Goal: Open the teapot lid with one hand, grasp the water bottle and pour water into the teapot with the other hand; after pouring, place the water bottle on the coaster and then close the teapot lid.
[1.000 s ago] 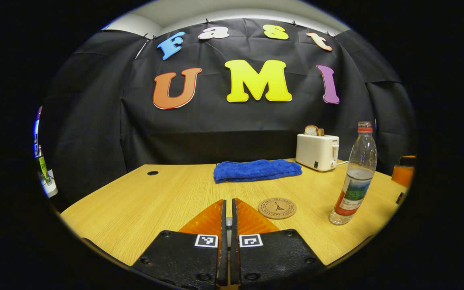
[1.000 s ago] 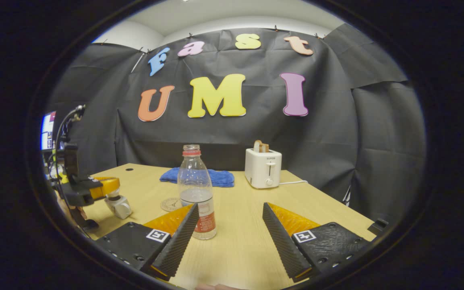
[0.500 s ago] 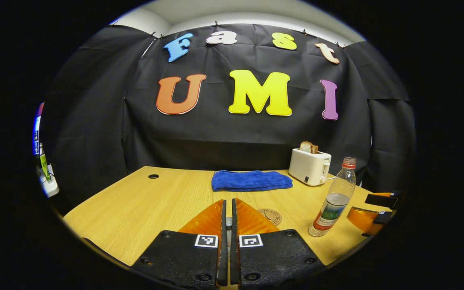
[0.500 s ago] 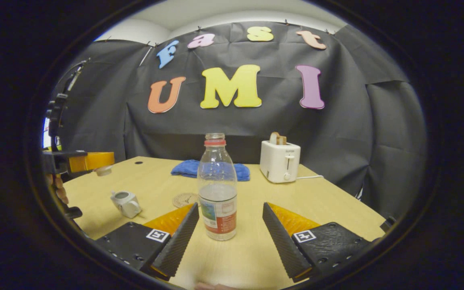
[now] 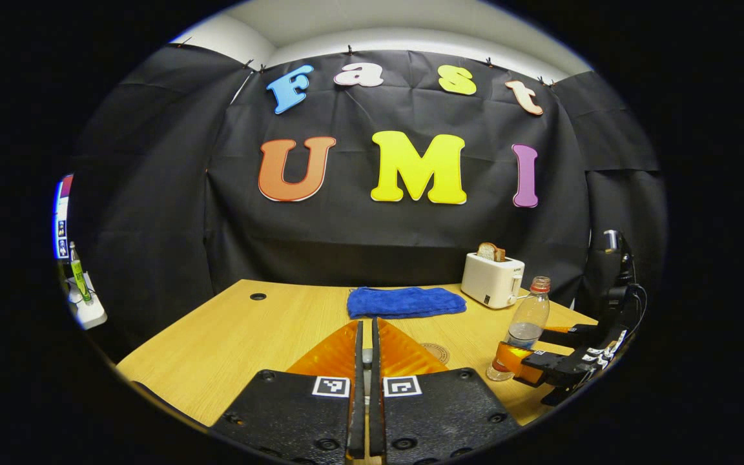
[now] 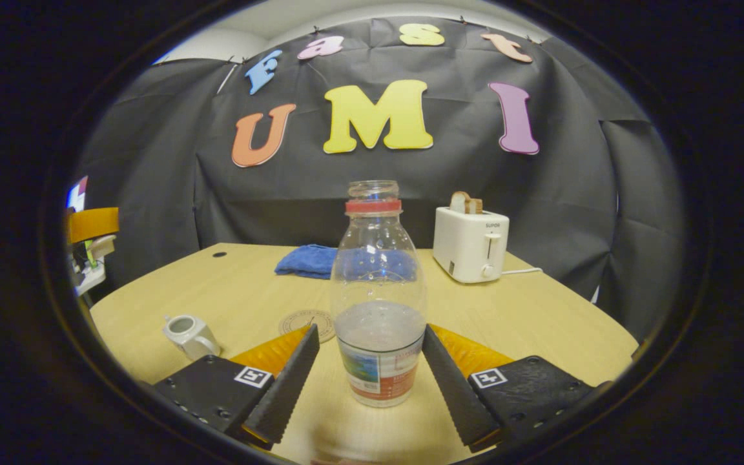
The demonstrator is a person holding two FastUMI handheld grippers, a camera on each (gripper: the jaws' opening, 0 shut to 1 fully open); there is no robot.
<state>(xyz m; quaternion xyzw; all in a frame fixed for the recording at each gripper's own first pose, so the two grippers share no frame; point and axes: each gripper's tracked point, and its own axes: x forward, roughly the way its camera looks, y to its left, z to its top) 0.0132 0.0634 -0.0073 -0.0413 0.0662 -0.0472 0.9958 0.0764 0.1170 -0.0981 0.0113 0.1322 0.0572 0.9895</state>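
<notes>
- Since a second ago the right gripper has slid forward, so the clear plastic water bottle with the red neck ring now sits right between its jaws instead of off to one side. The left gripper has lifted up and back, away from the small white ceramic teapot.
- Right jaws are spread, one either side of the bottle's label. They look very close to the plastic, maybe brushing it, but I don't think they're squeezing yet.
- Left jaws are pressed almost together on something small and pale. My guess is that's the teapot lid, since the pot's top looks open in the right gripper view, but it's too small to be sure.
- Bottle stands upright on the light wooden worktop, no cap on, roughly half full. The round cork coaster lies just behind it, and the teapot is off to the left, well apart from the bottle.
- So I'd say lid-off is done and we're at the grab-the-bottle step.
- Next up: close the right jaws on the label band, firmly but not enough to crush thin plastic with an open mouth, then lift it straight and carry it to the pot before tilting.
</notes>
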